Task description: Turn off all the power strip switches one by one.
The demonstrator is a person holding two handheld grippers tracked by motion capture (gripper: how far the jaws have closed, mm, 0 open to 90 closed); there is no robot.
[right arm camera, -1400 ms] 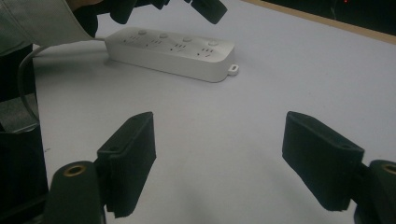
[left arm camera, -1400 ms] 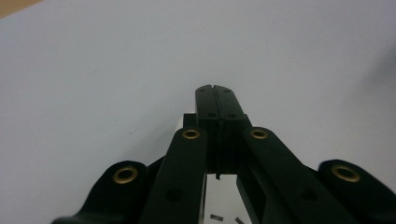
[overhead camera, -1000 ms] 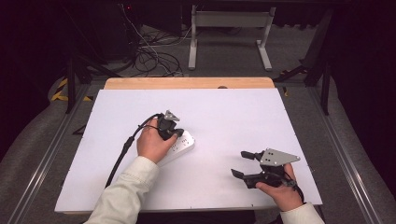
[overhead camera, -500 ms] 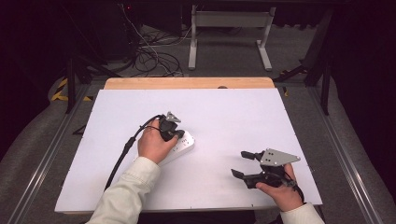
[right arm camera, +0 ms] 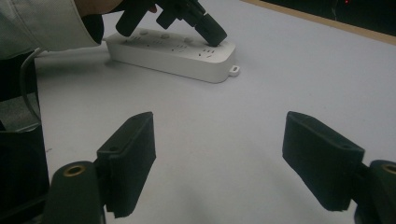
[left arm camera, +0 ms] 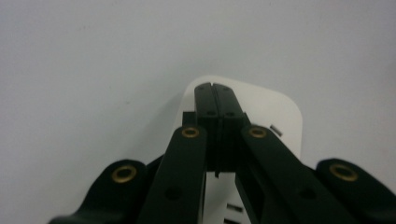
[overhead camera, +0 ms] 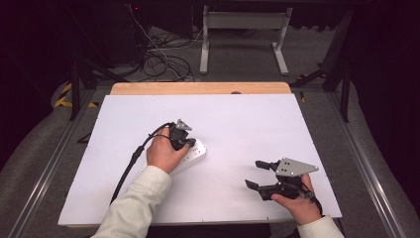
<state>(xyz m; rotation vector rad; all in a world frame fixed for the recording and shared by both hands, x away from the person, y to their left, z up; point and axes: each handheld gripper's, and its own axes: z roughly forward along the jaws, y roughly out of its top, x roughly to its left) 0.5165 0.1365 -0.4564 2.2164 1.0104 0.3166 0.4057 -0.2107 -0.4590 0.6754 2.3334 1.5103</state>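
No text, label, brand or number can be read on the white plastic power strip (overhead camera: 194, 154) or elsewhere

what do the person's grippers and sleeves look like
Both claws, left and right, are black with blocky jaws and brass rivets. The right carries a grey three-cornered plate; a black cable trails from the left. The sleeves are pale cream.

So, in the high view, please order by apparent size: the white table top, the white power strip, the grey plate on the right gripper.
1. White table top, by far the largest.
2. and 3. Power strip and grey plate: unsure, because the left hand hides most of the strip; its bare part looks about plate-sized.
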